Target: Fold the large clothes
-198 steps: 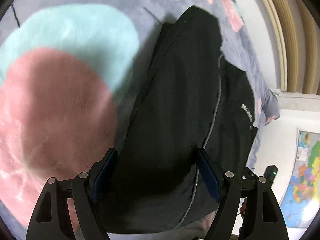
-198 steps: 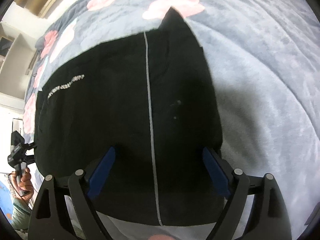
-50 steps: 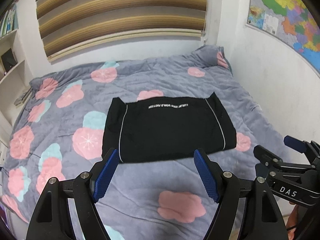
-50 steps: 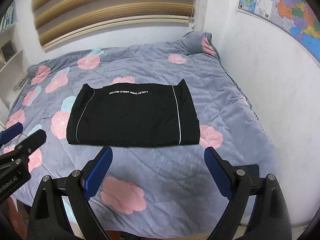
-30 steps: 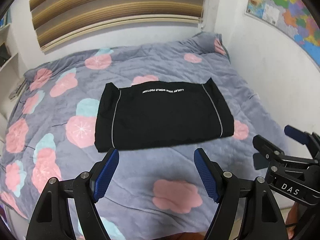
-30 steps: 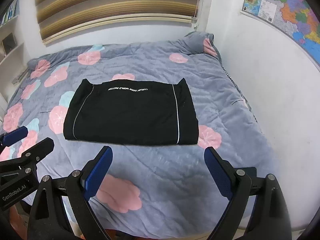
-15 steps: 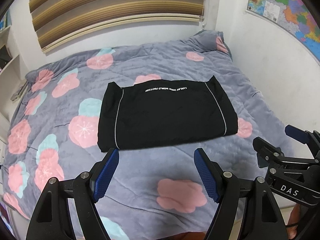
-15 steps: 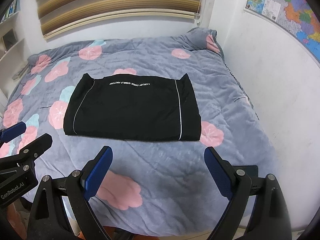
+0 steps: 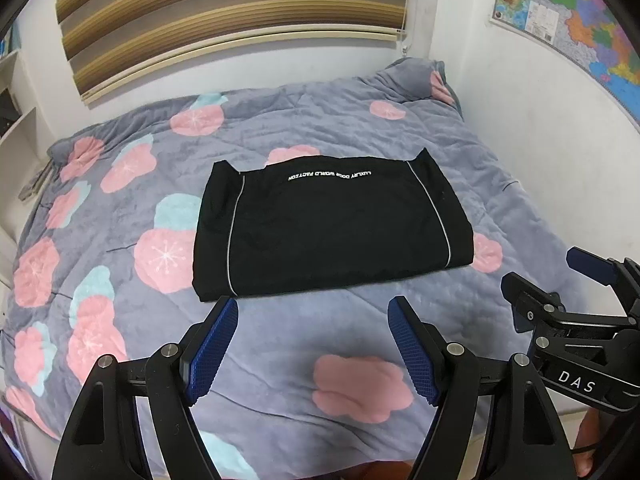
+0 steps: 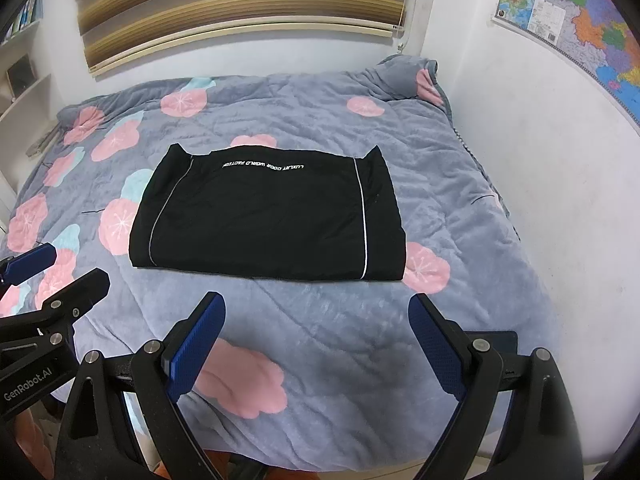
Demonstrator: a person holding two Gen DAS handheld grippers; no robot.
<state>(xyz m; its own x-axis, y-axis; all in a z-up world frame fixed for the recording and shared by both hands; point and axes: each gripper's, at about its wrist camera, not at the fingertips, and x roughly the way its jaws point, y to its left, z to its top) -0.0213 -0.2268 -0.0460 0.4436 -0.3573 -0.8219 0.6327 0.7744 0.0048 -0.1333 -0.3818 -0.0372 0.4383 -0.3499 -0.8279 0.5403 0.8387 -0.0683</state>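
Observation:
A black garment (image 9: pixel 328 228) with white piping and white lettering lies folded into a flat rectangle in the middle of the bed; it also shows in the right wrist view (image 10: pixel 268 216). My left gripper (image 9: pixel 314 316) is open and empty, held back from the bed's near edge, well short of the garment. My right gripper (image 10: pixel 316 312) is open and empty, likewise pulled back. Each gripper shows at the edge of the other's view: the right one (image 9: pixel 576 276) and the left one (image 10: pixel 48 276).
The bed carries a grey blanket (image 9: pixel 280 340) with pink and blue flowers. A striped blind (image 9: pixel 232 20) hangs behind it, white shelves (image 10: pixel 24 92) stand at the left, and a wall with a map (image 10: pixel 568 12) runs along the right.
Both grippers have drawn far back from the garment, from right over it to beyond the bed's near edge. In the last second the views shift only slightly.

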